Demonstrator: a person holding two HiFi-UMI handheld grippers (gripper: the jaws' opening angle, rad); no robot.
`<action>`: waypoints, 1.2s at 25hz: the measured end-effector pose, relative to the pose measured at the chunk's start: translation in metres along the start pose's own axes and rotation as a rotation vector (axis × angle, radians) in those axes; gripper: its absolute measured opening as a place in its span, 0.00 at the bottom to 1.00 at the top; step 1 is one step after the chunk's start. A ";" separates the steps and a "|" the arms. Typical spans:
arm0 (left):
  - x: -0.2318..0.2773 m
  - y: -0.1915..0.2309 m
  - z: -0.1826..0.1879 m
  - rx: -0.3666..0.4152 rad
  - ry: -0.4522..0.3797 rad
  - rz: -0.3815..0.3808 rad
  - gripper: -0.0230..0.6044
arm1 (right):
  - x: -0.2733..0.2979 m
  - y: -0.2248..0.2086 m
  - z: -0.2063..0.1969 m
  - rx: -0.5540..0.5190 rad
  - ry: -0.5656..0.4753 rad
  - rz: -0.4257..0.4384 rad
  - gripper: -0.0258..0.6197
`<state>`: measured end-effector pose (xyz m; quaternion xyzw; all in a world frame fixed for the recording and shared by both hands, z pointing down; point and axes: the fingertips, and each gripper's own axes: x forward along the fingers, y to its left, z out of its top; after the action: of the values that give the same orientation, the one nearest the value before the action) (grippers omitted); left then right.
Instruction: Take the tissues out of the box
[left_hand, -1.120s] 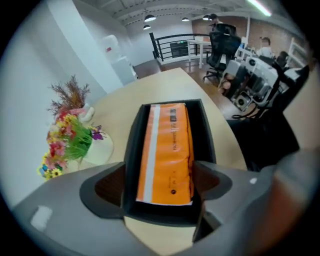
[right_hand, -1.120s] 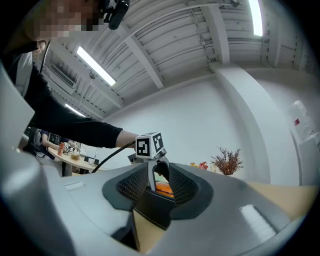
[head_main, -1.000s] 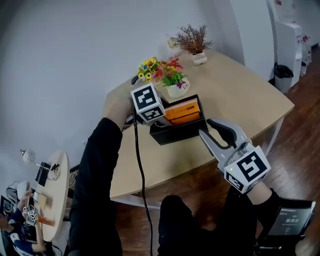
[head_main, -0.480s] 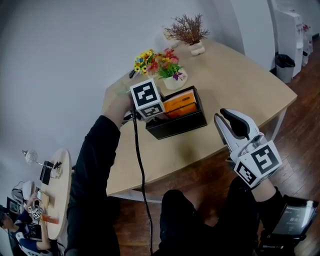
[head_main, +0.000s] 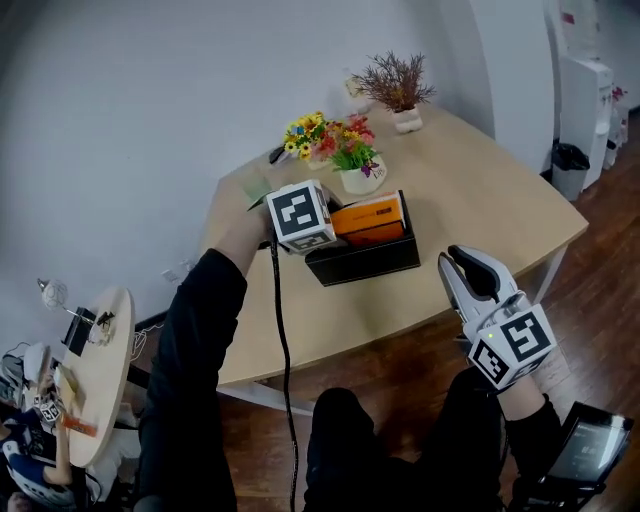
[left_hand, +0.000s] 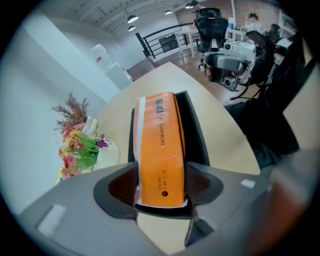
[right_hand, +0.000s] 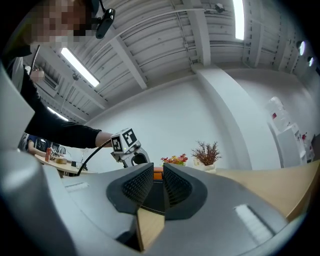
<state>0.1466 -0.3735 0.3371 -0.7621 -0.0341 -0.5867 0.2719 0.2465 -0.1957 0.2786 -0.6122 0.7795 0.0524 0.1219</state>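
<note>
- The pack (left_hand: 160, 150) of tissues stands on edge in the black box (head_main: 365, 262) and rises above its rim; the box sits on the table (head_main: 480, 190).
- The left gripper (left_hand: 160, 184) is at the box's left end. Its jaws are closing, and both pads touch the sides of the pack's near end.
- In the head view this gripper's marker cube covers the left end of the box and pack.
- A pot of bright flowers (head_main: 355, 172) stands just beside the box's far side; a pot with a dry brown plant (head_main: 397, 85) stands farther back, near the table's far corner.
- The right gripper (right_hand: 158, 182) hangs off the table's near edge, well apart from the box. Its jaws are closing to a narrow slit with only air between them.
- A black cable (head_main: 283, 340) hangs from the left gripper along the sleeve.
- The pack is orange with a white stripe along one long edge and dark print down its length.
- Counted: one pack, one box, two pots, two grippers.
</note>
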 end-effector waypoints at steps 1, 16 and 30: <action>-0.010 0.003 0.001 0.002 -0.022 0.032 0.43 | -0.002 -0.002 0.004 -0.009 0.001 -0.008 0.13; -0.199 -0.081 -0.042 -0.136 -0.546 0.569 0.44 | 0.036 0.100 0.072 -0.154 -0.089 0.210 0.13; -0.110 -0.170 -0.188 -0.232 -0.050 0.346 0.45 | 0.092 0.209 0.010 -0.109 -0.001 0.428 0.13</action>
<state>-0.1147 -0.2852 0.3309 -0.7972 0.1584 -0.5119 0.2781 0.0251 -0.2290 0.2312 -0.4386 0.8876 0.1192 0.0752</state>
